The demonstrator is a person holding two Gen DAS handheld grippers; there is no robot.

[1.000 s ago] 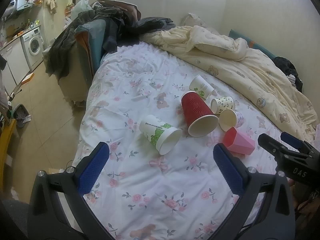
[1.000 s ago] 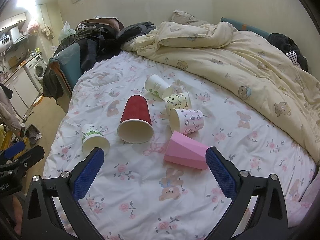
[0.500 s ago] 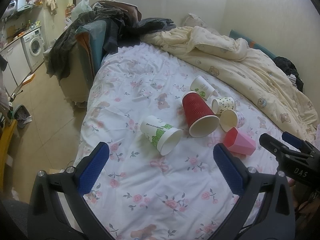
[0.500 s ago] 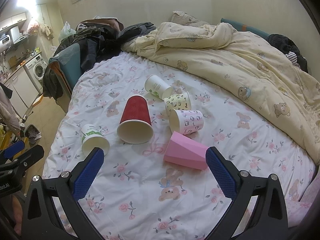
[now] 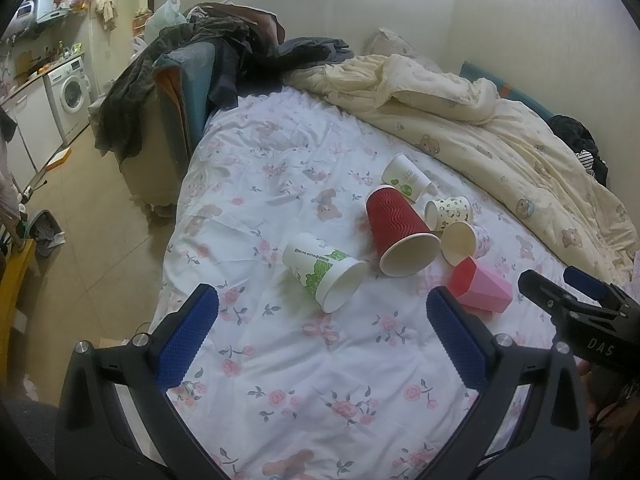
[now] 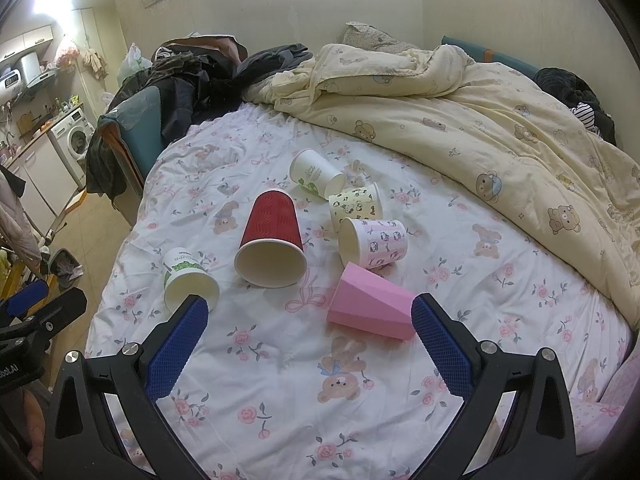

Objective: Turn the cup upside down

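Several cups lie on their sides on the floral bed sheet [image 5: 320, 360]. A white cup with green print [image 5: 324, 270] [image 6: 188, 276] lies nearest the left. Beside it lie a red ribbed cup [image 5: 400, 236] [image 6: 272, 240], a pink faceted cup [image 5: 480, 286] [image 6: 372, 308], a pink-patterned white cup [image 6: 374, 242] and two more paper cups [image 6: 354, 204] [image 6: 314, 172] behind. My left gripper [image 5: 322, 340] is open and empty, short of the green-print cup. My right gripper [image 6: 308, 340] is open and empty, just short of the pink cup.
A cream bear-print duvet [image 6: 480, 120] is bunched along the back and right of the bed. Dark clothes are piled on a chair [image 5: 192, 80] at the bed's far left corner. The bed's left edge drops to a tiled floor [image 5: 80, 220] with a washing machine [image 5: 74, 88] beyond.
Both views have shifted very slightly; the cups sit in the same places. Both grippers stay open.
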